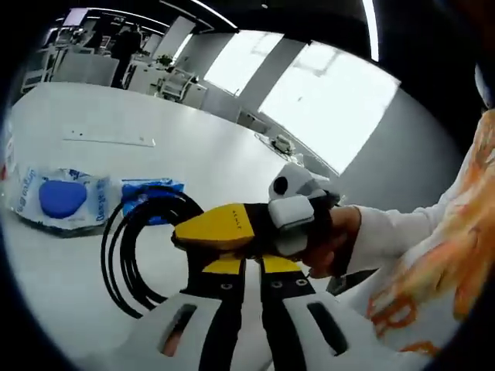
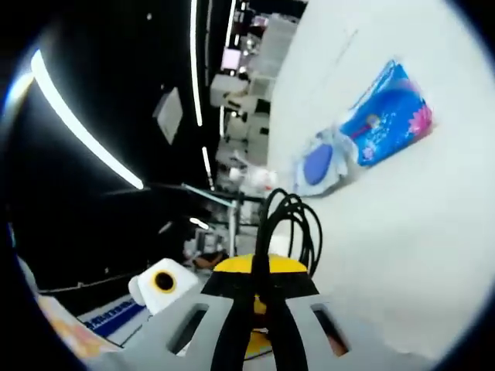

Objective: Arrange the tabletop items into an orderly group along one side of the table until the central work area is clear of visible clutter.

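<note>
Both views close over white table (image 1: 193, 139); right view rolled sideways; share cable coil (image 1: 135, 247).

My desk (image 1: 224, 147) is a broad white surface, smooth and matte, stretching well beyond my left claw (image 1: 246, 287). Ahead and to the left of that claw, a clear plastic packet with a round blue pad inside (image 1: 63, 198) lies flat on the desk, and a blue packet (image 1: 151, 193) lies just beside it, on its claw-ward side. Farther out, well apart from both, a thin white strip (image 1: 110, 138) lies flat on the white top. From my right claw (image 2: 255, 309) the same white desk (image 2: 418, 255) fills the right side, with the clear packet (image 2: 319, 164) and the blue one with pink print (image 2: 390, 116) touching each other, up ahead of the claw.
</note>
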`<state>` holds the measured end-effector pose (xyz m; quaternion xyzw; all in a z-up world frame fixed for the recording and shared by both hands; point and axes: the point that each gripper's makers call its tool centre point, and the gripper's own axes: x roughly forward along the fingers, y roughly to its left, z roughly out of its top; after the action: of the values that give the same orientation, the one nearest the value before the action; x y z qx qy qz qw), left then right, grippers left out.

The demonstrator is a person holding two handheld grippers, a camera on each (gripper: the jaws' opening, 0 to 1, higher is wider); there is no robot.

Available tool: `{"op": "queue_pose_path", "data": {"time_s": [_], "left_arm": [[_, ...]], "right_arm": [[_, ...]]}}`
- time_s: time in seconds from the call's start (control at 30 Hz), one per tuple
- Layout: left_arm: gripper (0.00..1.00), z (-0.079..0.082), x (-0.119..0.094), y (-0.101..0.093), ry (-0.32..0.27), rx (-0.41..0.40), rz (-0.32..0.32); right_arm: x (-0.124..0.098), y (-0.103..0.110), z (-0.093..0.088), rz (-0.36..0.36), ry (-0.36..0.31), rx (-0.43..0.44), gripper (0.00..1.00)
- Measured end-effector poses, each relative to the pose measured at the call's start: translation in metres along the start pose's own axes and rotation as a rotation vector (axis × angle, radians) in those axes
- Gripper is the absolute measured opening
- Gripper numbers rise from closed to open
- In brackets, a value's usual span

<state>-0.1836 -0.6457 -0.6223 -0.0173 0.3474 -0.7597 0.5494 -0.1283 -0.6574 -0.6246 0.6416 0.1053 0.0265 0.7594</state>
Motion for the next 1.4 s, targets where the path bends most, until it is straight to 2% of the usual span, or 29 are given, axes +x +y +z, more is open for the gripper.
{"op": "queue_pose_path", "data": {"time_s": [0.07, 0.17, 0.23, 0.37, 0.4, 0.5, 0.53, 0.6, 0.67, 0.73, 0.8, 0.83, 0.87, 0.9, 0.93, 1.0, 1.03, 1.1, 1.27, 1.4], "left_arm": [[0.10, 0.003, -0.003, -0.001, -0.005, 0.015, -0.006], [0.14, 0.013, -0.012, -0.006, -0.049, 0.028, -0.043], [0.19, 0.018, -0.018, -0.007, -0.083, -0.021, -0.062], [0.25, 0.016, -0.025, 0.012, -0.110, -0.093, -0.001], [0.32, 0.016, -0.024, 0.013, -0.120, -0.132, -0.005], [0.60, 0.019, -0.018, -0.001, -0.158, -0.341, -0.111], [0.65, 0.019, -0.015, -0.003, -0.159, -0.358, -0.121], [0.71, 0.017, -0.010, -0.005, -0.162, -0.326, -0.119], [0.72, 0.026, -0.007, -0.022, -0.190, -0.359, -0.207], [0.70, 0.044, -0.009, -0.037, -0.267, -0.438, -0.319], [0.63, 0.061, -0.014, -0.044, -0.341, -0.509, -0.403], [0.59, 0.066, -0.016, -0.046, -0.365, -0.503, -0.423], [0.57, 0.073, -0.018, -0.043, -0.398, -0.499, -0.414], [0.57, 0.068, -0.017, -0.041, -0.364, -0.498, -0.396], [0.53, 0.068, -0.017, -0.040, -0.362, -0.500, -0.394], [0.34, 0.061, -0.017, -0.034, -0.338, -0.462, -0.356], [0.30, 0.058, -0.020, -0.035, -0.327, -0.475, -0.365], [0.26, 0.061, -0.020, -0.029, -0.351, -0.497, -0.350], [0.20, 0.057, -0.017, -0.027, -0.329, -0.455, -0.298], [0.09, 0.059, -0.020, -0.021, -0.341, -0.434, -0.271]], "right_arm": [[-0.008, 0.001, 0.012, 0.009, -0.040, -0.011, 0.00], [-0.020, 0.015, 0.029, 0.055, -0.102, -0.037, 0.00], [-0.029, 0.027, 0.038, 0.098, -0.141, -0.046, 0.00], [-0.044, 0.046, 0.047, 0.152, -0.174, -0.065, 0.00], [-0.048, 0.053, 0.049, 0.185, -0.181, -0.052, 0.00], [-0.055, 0.070, 0.048, 0.233, -0.192, -0.077, 0.00], [-0.056, 0.076, 0.046, 0.253, -0.181, -0.087, 0.00], [-0.058, 0.089, 0.040, 0.297, -0.161, -0.114, 0.00], [-0.061, 0.103, 0.034, 0.341, -0.142, -0.136, 0.01], [-0.065, 0.109, 0.030, 0.363, -0.136, -0.142, 0.01], [-0.068, 0.109, 0.025, 0.369, -0.125, -0.159, 0.01], [-0.069, 0.108, 0.022, 0.364, -0.120, -0.166, 0.01], [-0.070, 0.104, 0.018, 0.347, -0.111, -0.174, 0.01], [-0.073, 0.104, 0.018, 0.355, -0.120, -0.169, 0.01], [-0.076, 0.104, 0.020, 0.365, -0.136, -0.158, 0.01], [-0.081, 0.104, 0.023, 0.377, -0.151, -0.131, 0.01], [-0.081, 0.102, 0.023, 0.359, -0.159, -0.159, 0.01], [-0.081, 0.096, 0.021, 0.331, -0.141, -0.164, 0.01], [-0.081, 0.085, 0.021, 0.274, -0.141, -0.189, 0.01], [-0.080, 0.065, 0.019, 0.164, -0.119, -0.259, 0.02]]}}
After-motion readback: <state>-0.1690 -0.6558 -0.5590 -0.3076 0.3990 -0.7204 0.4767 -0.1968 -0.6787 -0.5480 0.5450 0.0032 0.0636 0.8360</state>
